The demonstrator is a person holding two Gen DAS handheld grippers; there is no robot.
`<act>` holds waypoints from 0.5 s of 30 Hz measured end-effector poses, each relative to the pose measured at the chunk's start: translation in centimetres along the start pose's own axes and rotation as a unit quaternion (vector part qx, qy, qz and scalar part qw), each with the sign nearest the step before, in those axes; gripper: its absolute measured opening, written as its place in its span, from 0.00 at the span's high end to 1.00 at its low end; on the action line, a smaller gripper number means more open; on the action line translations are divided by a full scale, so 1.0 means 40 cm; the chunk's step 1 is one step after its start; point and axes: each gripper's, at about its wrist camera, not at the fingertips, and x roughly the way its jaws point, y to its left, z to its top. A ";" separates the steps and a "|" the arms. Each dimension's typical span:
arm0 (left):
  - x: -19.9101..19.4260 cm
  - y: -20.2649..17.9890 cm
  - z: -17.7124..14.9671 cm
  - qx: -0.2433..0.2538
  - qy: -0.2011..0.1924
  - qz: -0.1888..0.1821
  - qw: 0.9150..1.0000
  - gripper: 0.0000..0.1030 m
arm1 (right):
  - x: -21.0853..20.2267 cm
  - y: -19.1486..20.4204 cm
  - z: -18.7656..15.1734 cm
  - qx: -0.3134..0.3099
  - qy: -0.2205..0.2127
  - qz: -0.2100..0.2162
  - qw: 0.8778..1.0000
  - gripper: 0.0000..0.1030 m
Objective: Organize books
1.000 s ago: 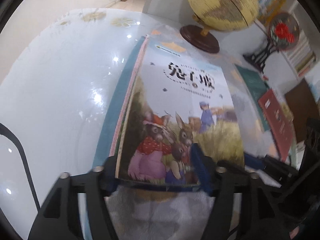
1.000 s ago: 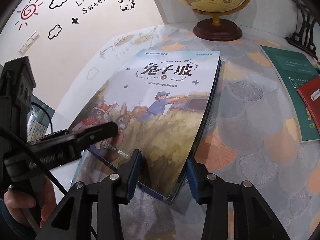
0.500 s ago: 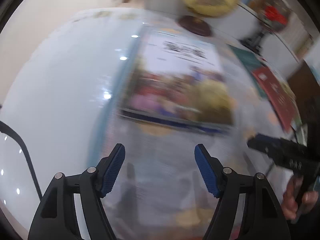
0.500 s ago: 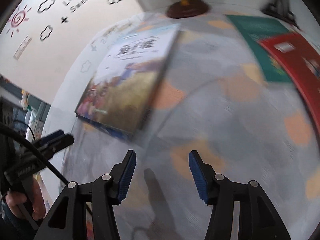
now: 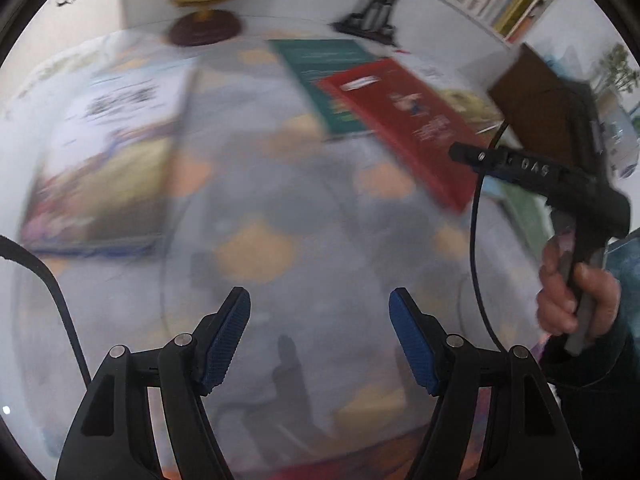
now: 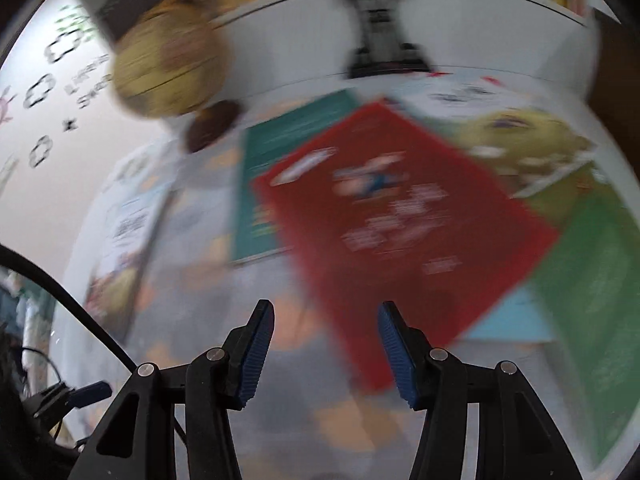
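Table (image 5: pixel 304 208): patterned cloth with orange fan shapes, blurred in both views, cameras clearly swinging.
Picture book (image 5: pixel 108 160): lying flat at the left side of the table, well apart from the other books, nothing gripping it.
Green-cover book (image 6: pixel 580 272): far right, partly buried under the red one.
Red book (image 6: pixel 400 216): flat, slanted, overlapping a teal book (image 6: pixel 280 184) and the green-cover one; looks like the next pick.
Globe (image 6: pixel 168 72): at the back, base just beyond the teal book's far corner.
Right gripper (image 6: pixel 326 344): jaws spread wide, empty, hovering near the red book's closest corner.
Left gripper (image 5: pixel 320 336): jaws released, empty, over bare cloth between the picture book and the red book.
Risk one: approaching fast, with this much blur, likely to shove the red book instead of catching its edge.
Risk two: thin cover flat on cloth, little for a finger to get under; probable slip or bent corner.
Risk three: dragging the red book could skew the teal one beneath.
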 end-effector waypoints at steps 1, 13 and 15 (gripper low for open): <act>0.020 -0.022 0.019 -0.009 -0.002 -0.013 1.000 0.32 | -0.007 -0.038 0.017 0.009 -0.002 -0.002 1.000 0.48; 0.235 -0.176 0.164 -0.133 0.007 -0.083 0.988 0.32 | -0.020 -0.279 0.124 -0.019 0.008 -0.064 0.998 0.50; 0.255 -0.189 0.167 -0.146 0.007 -0.084 0.986 0.32 | -0.003 -0.275 0.128 -0.032 0.013 -0.066 0.997 0.55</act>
